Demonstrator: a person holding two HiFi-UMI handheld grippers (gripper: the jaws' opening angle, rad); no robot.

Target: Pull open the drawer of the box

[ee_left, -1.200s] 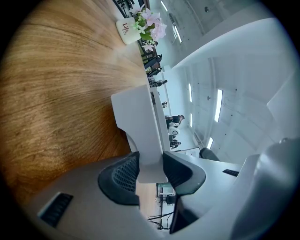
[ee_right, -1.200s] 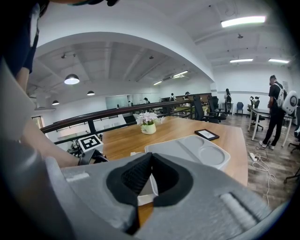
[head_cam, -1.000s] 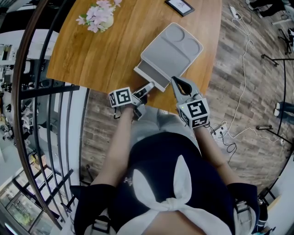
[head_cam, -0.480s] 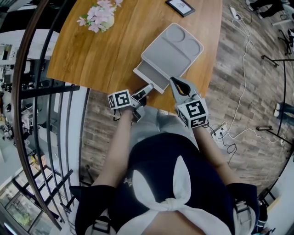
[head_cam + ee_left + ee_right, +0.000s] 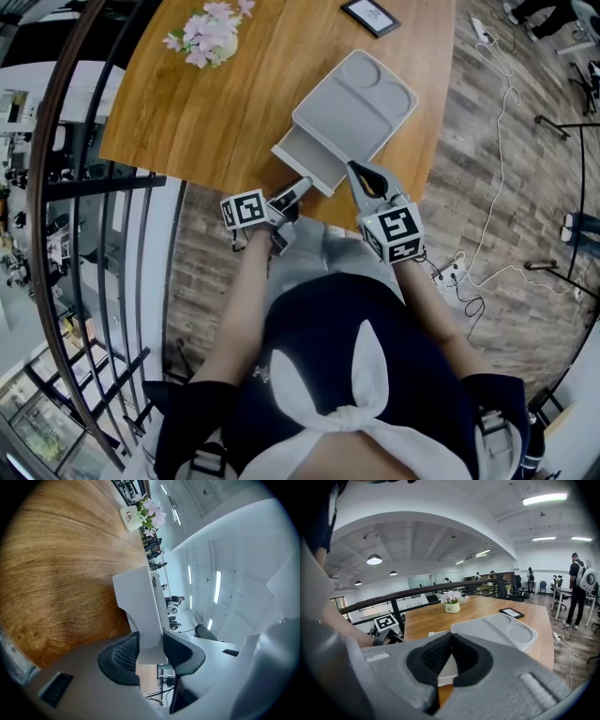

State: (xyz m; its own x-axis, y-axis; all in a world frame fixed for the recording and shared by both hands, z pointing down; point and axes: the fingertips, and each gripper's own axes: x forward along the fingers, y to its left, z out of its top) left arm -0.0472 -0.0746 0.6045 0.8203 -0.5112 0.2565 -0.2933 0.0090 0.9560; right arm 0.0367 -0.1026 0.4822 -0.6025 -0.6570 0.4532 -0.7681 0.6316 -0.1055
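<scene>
A flat grey box (image 5: 356, 98) with a tray-shaped top lies on the wooden table (image 5: 216, 103) near its front edge. Its drawer (image 5: 307, 155) stands partly pulled out toward me. My left gripper (image 5: 298, 187) is shut on the drawer's front panel (image 5: 140, 611), and the ribbed pads (image 5: 123, 656) press on it from both sides. My right gripper (image 5: 356, 171) hovers at the box's front right corner, shut with nothing held. In the right gripper view the box (image 5: 497, 630) and the drawer (image 5: 449, 667) lie just beyond the closed right gripper (image 5: 451, 654).
A pot of pink flowers (image 5: 208, 33) and a small framed picture (image 5: 368, 12) stand at the far side of the table. A dark railing (image 5: 103, 187) runs along the left. Cables (image 5: 487, 216) lie on the floor to the right.
My left gripper has drawn back a little toward me with the drawer front, so the drawer stands out slightly farther. The right gripper has hardly moved.
</scene>
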